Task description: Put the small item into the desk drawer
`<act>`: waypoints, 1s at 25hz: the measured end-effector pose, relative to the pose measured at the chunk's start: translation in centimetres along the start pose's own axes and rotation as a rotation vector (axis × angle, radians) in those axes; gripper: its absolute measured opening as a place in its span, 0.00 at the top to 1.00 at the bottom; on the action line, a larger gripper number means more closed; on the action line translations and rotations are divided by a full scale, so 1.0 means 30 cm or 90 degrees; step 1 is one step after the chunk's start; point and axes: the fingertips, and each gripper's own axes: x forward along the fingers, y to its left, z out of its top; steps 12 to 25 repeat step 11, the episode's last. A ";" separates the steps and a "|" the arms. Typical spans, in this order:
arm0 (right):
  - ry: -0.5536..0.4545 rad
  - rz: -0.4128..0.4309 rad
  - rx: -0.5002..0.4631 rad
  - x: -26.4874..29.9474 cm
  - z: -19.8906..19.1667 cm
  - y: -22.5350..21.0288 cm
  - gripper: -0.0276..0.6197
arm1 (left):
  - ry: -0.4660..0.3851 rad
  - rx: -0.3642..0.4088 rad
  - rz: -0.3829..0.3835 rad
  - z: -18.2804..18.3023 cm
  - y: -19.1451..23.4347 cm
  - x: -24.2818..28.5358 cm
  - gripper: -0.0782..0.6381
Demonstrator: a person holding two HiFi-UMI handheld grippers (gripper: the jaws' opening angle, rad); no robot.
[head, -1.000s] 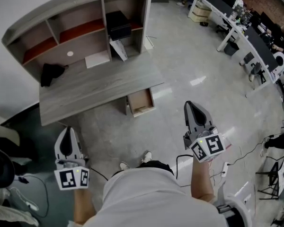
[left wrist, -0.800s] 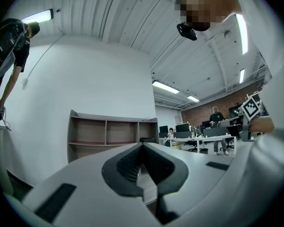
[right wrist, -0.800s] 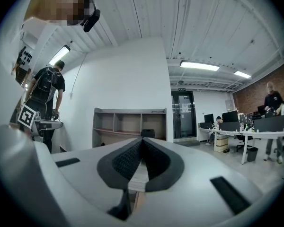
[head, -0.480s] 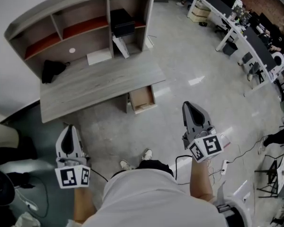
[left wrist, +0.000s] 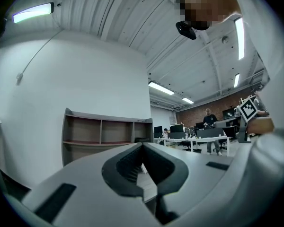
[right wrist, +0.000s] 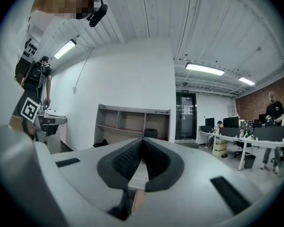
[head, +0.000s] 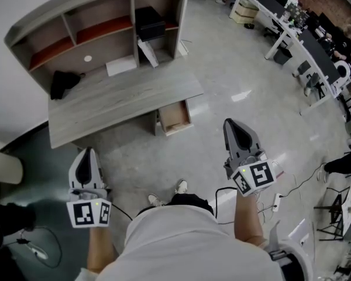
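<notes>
A grey wooden desk with a shelf hutch stands ahead of me. Its light wooden drawer is pulled open under the front right part. On the desktop lie a crumpled black item, a small white disc and a white sheet. My left gripper is held well short of the desk, shut and empty. My right gripper hangs over the floor to the right of the drawer, also shut with nothing in it.
A black box sits in the hutch's right compartment. White office desks with monitors run along the upper right. A power strip and cables lie on the floor at the right. My shoes are on the pale floor.
My right gripper has drifted slightly up and left in the head view, toward the desk. The left gripper has hardly moved. Both stay shut.
</notes>
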 end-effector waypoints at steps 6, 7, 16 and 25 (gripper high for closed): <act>0.004 0.000 -0.002 -0.012 -0.007 -0.003 0.92 | 0.001 -0.003 0.001 -0.005 -0.015 -0.007 0.87; 0.005 0.000 -0.002 -0.013 -0.008 -0.005 0.92 | 0.002 -0.004 0.002 -0.007 -0.018 -0.007 0.87; 0.008 0.001 0.000 -0.014 -0.017 -0.019 0.92 | 0.007 -0.008 0.002 -0.016 -0.031 0.000 0.87; 0.008 0.001 0.000 -0.014 -0.017 -0.019 0.92 | 0.007 -0.008 0.002 -0.016 -0.031 0.000 0.87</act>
